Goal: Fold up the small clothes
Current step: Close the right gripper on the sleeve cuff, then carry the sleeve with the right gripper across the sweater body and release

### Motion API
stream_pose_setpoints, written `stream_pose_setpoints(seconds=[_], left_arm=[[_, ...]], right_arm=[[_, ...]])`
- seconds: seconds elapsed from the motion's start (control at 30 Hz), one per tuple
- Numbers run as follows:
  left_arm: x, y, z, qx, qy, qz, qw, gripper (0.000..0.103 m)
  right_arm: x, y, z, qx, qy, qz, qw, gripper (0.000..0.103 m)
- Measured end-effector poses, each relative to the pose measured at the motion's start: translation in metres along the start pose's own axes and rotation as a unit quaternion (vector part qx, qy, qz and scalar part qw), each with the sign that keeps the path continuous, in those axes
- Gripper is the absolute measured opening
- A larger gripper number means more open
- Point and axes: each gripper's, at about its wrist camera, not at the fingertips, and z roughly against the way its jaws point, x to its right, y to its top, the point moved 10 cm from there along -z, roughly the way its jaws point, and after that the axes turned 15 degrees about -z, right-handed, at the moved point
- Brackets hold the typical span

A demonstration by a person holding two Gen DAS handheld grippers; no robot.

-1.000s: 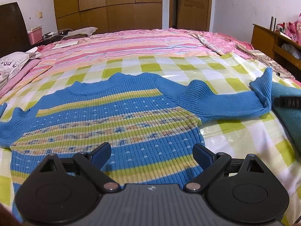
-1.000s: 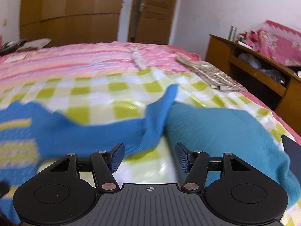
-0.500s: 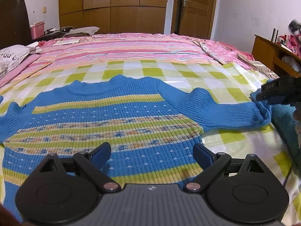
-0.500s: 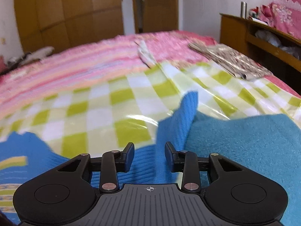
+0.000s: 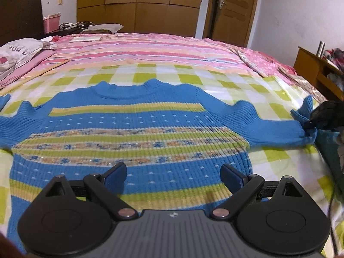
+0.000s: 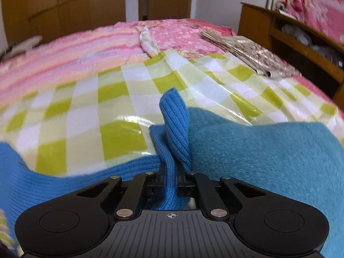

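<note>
A small blue knitted sweater (image 5: 133,124) with yellow and patterned stripes lies flat on the green-checked sheet (image 5: 189,79). My left gripper (image 5: 173,173) hovers open over the sweater's lower body, touching nothing. The sweater's right sleeve (image 5: 277,131) stretches to the right, where my right gripper (image 5: 309,124) pinches its cuff. In the right wrist view my right gripper (image 6: 171,182) is shut on the sleeve cuff (image 6: 175,124), whose ribbed end stands up between the jaws.
A teal garment (image 6: 258,154) lies right beside the pinched cuff. Pink striped bedding (image 5: 150,49) covers the far bed. A folded patterned cloth (image 6: 247,51) lies at the right edge, near a wooden cabinet (image 6: 290,32). A pillow (image 5: 19,51) sits far left.
My right gripper slid onto the sleeve cuff and closed its jaws on it. My left gripper drifted a little across the sweater, staying open.
</note>
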Motion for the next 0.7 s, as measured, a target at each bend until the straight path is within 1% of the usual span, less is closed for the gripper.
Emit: stream_pose_setpoints(seconds=[0.07, 0.17, 0.27, 0.33, 0.47, 0.57, 0.7], left_arm=[[-0.006, 0.000, 0.004, 0.003, 0.000, 0.005, 1.0000, 0.099], [-0.015, -0.001, 0.012, 0.008, 0.003, 0.009, 0.9999, 0.099], [-0.028, -0.003, 0.022, 0.014, 0.009, 0.010, 0.9998, 0.099], [-0.039, -0.007, 0.031, 0.017, 0.015, 0.013, 0.9997, 0.099], [-0.067, -0.016, 0.046, 0.020, 0.030, 0.022, 0.9991, 0.099], [-0.091, -0.023, 0.056, 0.022, 0.044, 0.029, 0.9984, 0.099], [-0.122, -0.036, 0.067, 0.022, 0.062, 0.041, 0.9970, 0.099]], right_arm=[[-0.002, 0.004, 0.014, 0.001, 0.033, -0.027, 0.999, 0.005], [-0.018, 0.007, 0.040, 0.002, 0.104, -0.057, 0.993, 0.005], [-0.052, 0.002, 0.067, -0.005, 0.169, -0.064, 0.984, 0.005], [-0.082, -0.005, 0.083, -0.014, 0.208, -0.060, 0.976, 0.005], [-0.152, -0.036, 0.114, -0.041, 0.283, -0.042, 0.957, 0.005], [-0.202, -0.066, 0.130, -0.066, 0.326, -0.035, 0.942, 0.005], [-0.258, -0.113, 0.141, -0.081, 0.362, 0.001, 0.929, 0.005]])
